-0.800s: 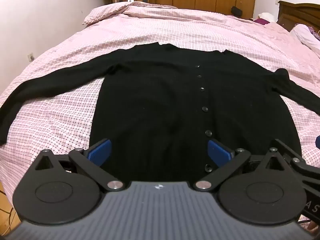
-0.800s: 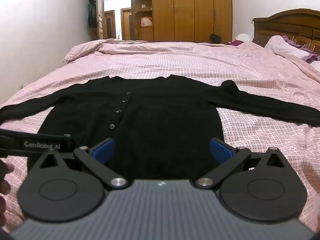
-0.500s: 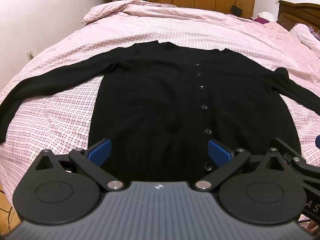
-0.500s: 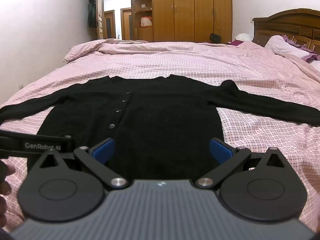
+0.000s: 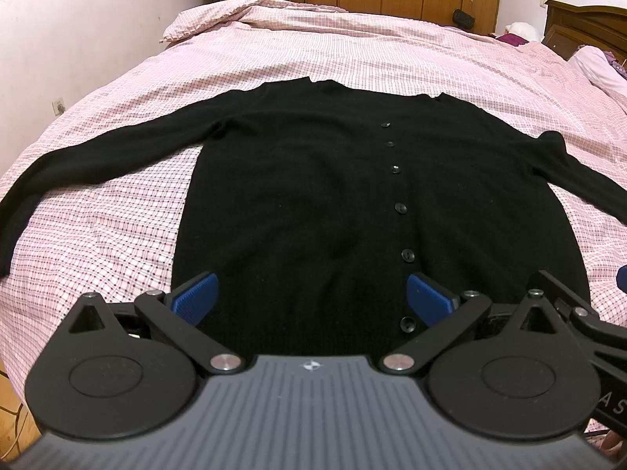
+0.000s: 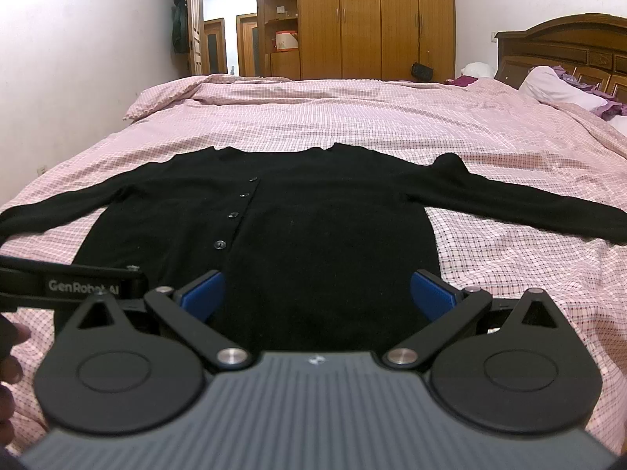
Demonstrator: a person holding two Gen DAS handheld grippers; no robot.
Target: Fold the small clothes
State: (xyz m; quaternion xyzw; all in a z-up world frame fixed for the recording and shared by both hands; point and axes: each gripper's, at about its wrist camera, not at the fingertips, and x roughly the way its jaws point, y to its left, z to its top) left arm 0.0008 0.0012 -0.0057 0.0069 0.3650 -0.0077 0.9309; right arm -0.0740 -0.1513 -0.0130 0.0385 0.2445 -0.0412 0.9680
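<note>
A black long-sleeved cardigan lies flat and face up on the pink checked bed, buttons in a row, both sleeves spread out sideways. It also shows in the right wrist view. My left gripper is open and empty, above the cardigan's near hem, left of the button line. My right gripper is open and empty, above the near hem on the right half. The blue pads touch nothing.
The bed's pink checked cover stretches far beyond the cardigan. A white wall runs along the left. A wooden headboard and pillows are at the right; wardrobes stand at the back. The left gripper's body shows at the left.
The left wrist view has shifted slightly, so the cardigan sits a little lower and nearer. The right gripper has hardly moved. Both grippers stay open.
</note>
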